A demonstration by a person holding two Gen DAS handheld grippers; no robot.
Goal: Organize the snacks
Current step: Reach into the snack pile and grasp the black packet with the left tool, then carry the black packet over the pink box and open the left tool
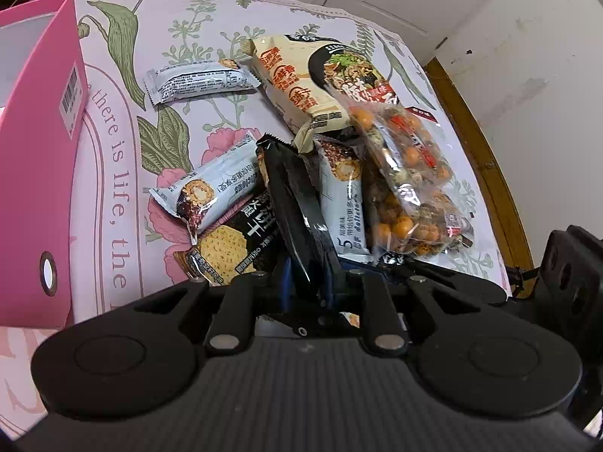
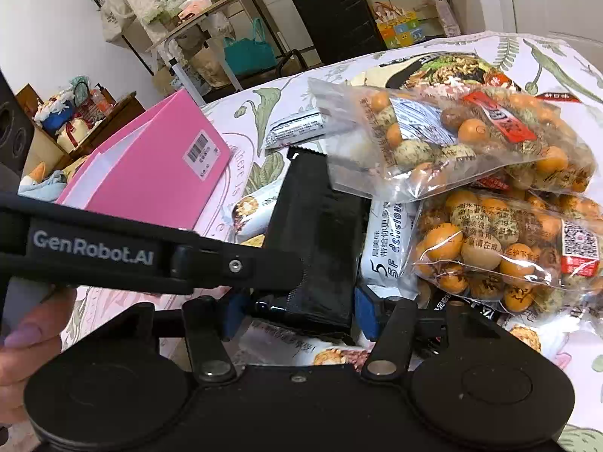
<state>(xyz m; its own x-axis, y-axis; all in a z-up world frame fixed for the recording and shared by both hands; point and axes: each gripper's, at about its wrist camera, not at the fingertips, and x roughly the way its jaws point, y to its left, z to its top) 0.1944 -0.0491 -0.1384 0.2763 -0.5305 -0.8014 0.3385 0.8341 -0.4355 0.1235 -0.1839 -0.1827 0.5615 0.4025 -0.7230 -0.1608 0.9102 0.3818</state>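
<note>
Black foil snack packet [image 1: 297,203] lies lengthwise between the left gripper [image 1: 307,293] fingers, clamped narrow; right gripper [image 2: 297,309] also closes around it; pink box [image 1: 41,150] sits left.

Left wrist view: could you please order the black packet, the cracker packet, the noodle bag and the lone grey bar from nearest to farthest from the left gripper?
1. Black packet, between the jaws.
2. Cracker packet, just left.
3. Noodle bag, beyond, centre-right.
4. Lone grey bar, far left.

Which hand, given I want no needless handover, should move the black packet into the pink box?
Left. The left gripper is shut on the black packet, and the pink box stands just to its left. The right gripper has the left one between it and the box.
</note>
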